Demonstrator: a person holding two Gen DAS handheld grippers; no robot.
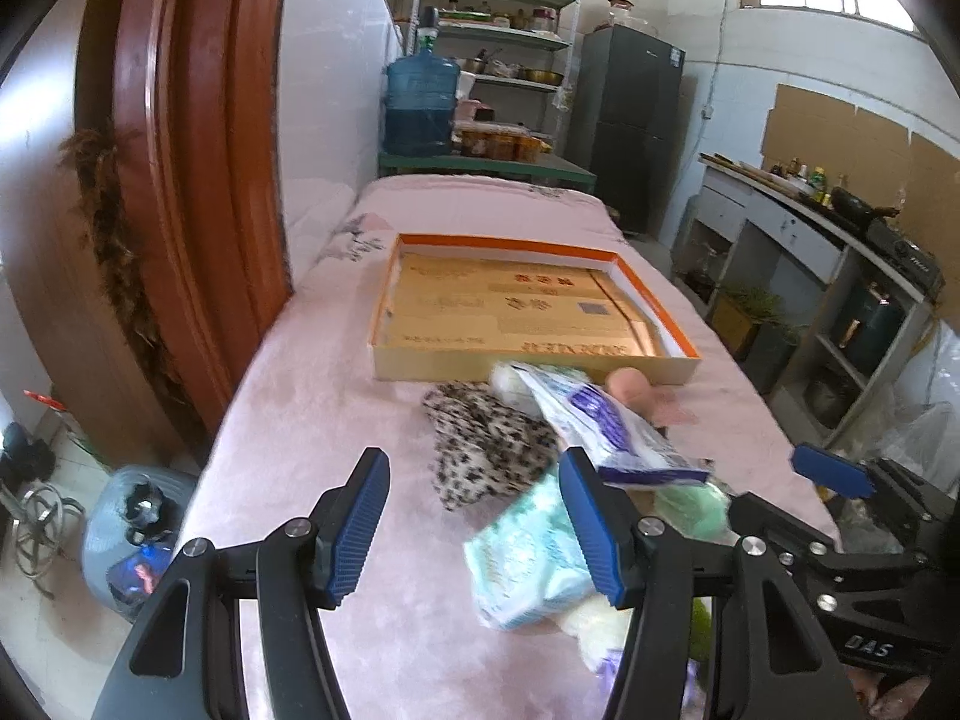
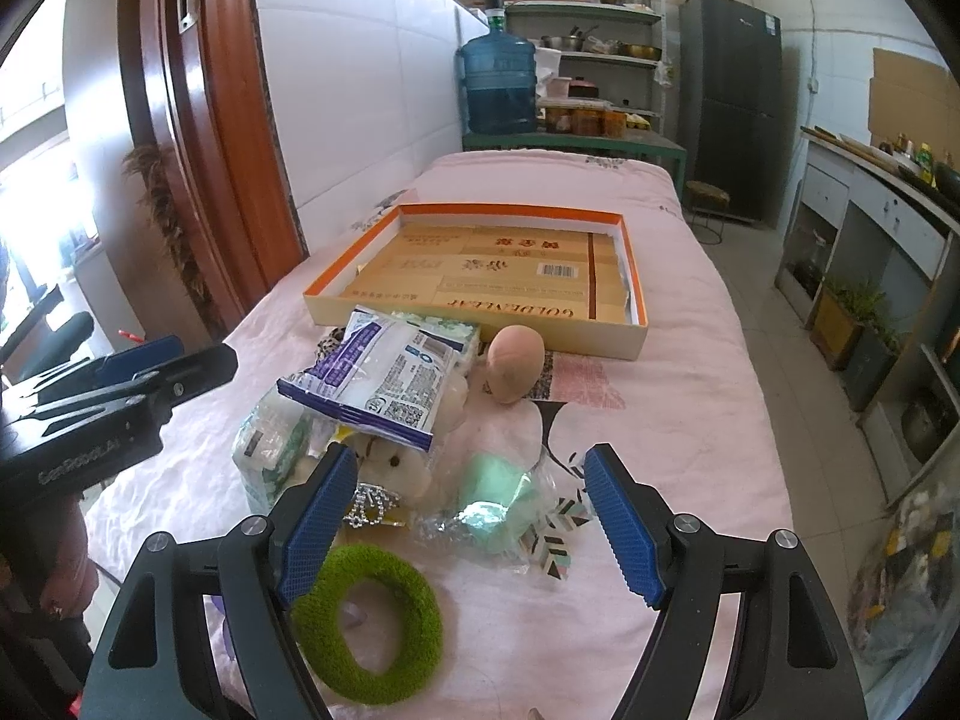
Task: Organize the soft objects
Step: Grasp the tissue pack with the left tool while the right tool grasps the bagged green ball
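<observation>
One shallow cardboard box with an orange rim (image 2: 636, 324) lies open on the pink-covered table (image 2: 690, 420), its long axis running across the table's width, well short of the far edge. Just before its near wall the soft things are heaped: one white-and-purple plastic packet (image 2: 384, 378) slanting with its long axis from the box toward the near left corner, one peach egg-shaped soft toy (image 2: 515, 369) tilted just beside the box wall, one mint-green bundle in clear wrap (image 2: 495, 489), one pale teal tissue pack (image 1: 528, 558), one cream plush bear (image 2: 396, 468) and one fuzzy green ring (image 2: 375, 621) lying flat nearest the near edge.

Only the left wrist view shows the leopard-print cloth (image 1: 486, 444) spread left of the packet; the ring and bear show clearly only from the right.

The left gripper (image 1: 474, 525) hangs with fingers spread, empty, above the cloth and tissue pack. The right gripper (image 2: 471, 525) is likewise wide apart, holding nothing, over the green bundle.
</observation>
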